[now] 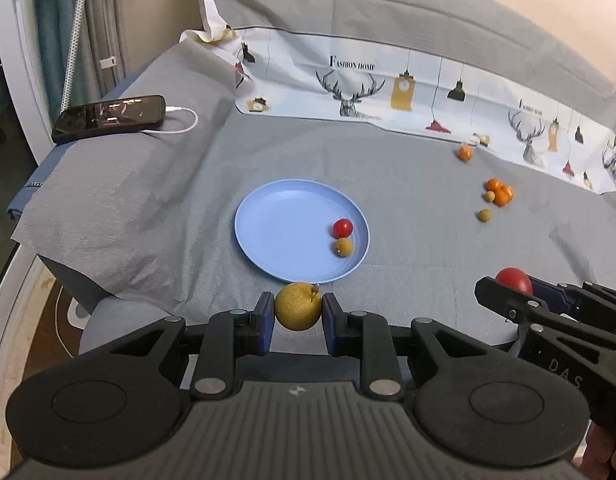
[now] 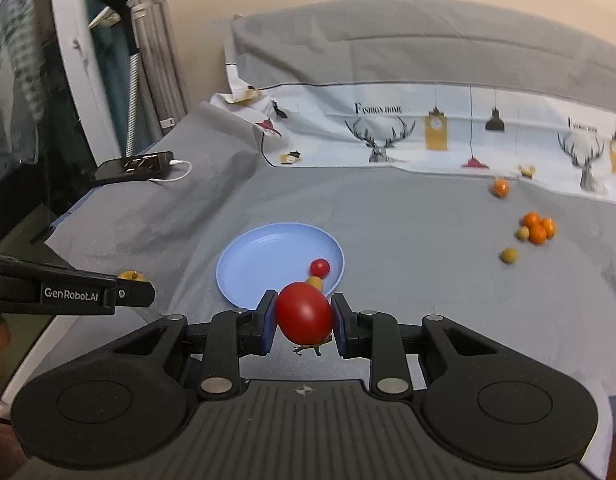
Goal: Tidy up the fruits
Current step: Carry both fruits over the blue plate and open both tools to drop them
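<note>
My left gripper (image 1: 298, 312) is shut on a yellow-brown round fruit (image 1: 298, 306), held just before the near rim of the blue plate (image 1: 284, 216). The plate holds a small red tomato (image 1: 342, 227) and a small tan fruit (image 1: 343, 247). My right gripper (image 2: 304, 318) is shut on a large red tomato (image 2: 304, 312), near the plate's (image 2: 264, 256) front right rim. The right gripper also shows at the right of the left wrist view (image 1: 508, 292). Loose fruits lie to the right: an orange cluster (image 1: 500, 192), a single orange (image 1: 464, 152), a tan fruit (image 1: 484, 215).
Grey cloth (image 1: 388, 168) covers the surface. A printed deer-pattern sheet (image 1: 388, 88) lies along the back. A black phone (image 1: 108, 118) with a white cable rests on a raised fold at the left. The cloth edge drops off at the left.
</note>
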Available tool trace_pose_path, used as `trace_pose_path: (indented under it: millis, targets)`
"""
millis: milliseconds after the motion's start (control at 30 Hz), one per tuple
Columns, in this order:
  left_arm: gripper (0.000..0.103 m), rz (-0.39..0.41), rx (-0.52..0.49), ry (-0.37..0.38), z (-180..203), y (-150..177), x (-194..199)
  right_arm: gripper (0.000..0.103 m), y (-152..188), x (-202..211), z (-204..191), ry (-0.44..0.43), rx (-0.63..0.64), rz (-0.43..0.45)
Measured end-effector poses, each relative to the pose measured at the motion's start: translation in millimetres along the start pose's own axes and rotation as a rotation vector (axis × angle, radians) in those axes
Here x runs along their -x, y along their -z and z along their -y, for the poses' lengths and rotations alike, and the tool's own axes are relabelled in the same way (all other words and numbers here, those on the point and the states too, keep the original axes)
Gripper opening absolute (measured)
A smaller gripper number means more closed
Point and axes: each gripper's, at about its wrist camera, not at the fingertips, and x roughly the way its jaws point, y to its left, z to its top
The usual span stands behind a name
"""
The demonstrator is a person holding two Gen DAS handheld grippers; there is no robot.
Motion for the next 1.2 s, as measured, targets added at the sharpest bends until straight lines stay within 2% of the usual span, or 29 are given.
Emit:
trace_pose_path:
  millis: [300,1200]
  targets:
    - [0.027,0.012,-0.002,0.037,-5,0,-2,0.030,1,4,-5,0.042,0.018,0.004]
    - [0.027,-0.025,0.010,0.047,-12,0,-21,0.030,1,-15,-6,0.045,0.011,-0.045]
